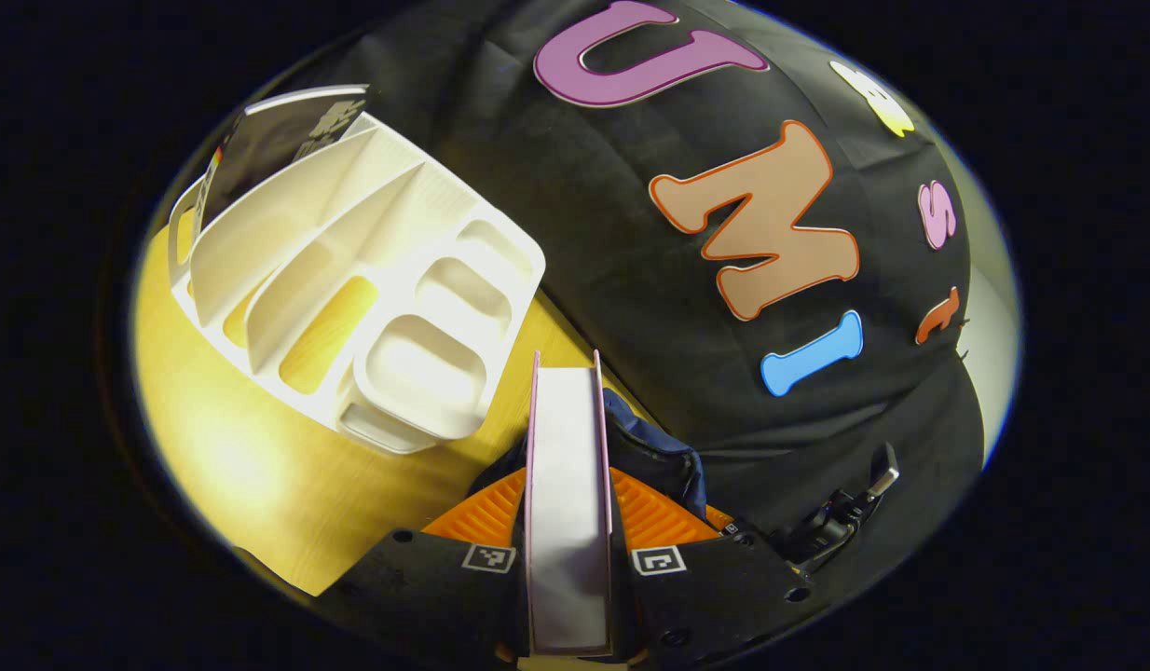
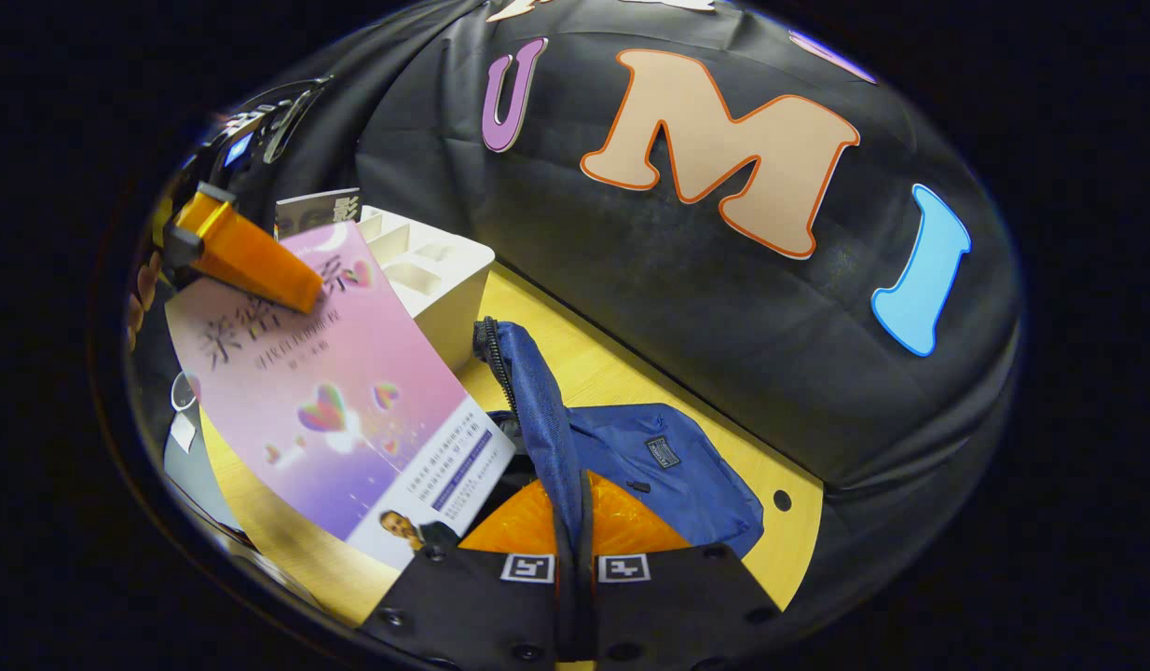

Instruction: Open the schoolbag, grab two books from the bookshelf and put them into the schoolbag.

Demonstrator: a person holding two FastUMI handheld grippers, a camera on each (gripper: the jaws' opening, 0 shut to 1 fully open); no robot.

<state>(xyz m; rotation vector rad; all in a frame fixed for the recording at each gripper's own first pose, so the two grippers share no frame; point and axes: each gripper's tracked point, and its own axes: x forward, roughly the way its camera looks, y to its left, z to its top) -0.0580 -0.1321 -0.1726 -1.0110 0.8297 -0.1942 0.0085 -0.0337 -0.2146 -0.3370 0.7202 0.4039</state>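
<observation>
Left gripper view: left gripper (image 1: 568,522) clamped on a pink book (image 1: 568,466), held edge-on right of the shelf (image 1: 370,308); one dark book (image 1: 277,140) remains in the shelf's far slot.

Right gripper view: right gripper (image 2: 575,550) pinches the bag (image 2: 650,466) flap upright, right of the shelf (image 2: 435,280); bag open. Pink book (image 2: 333,391) hangs just left of the flap, not yet inside. Neither book looks stowed.

Wooden counter (image 2: 622,373) carrying a white bookshelf (image 1: 370,289), which stands ahead and left of the left tool, with one dark book (image 1: 267,140) upright in its far slot. A blue schoolbag (image 2: 659,466) lies just ahead of the right tool.
</observation>
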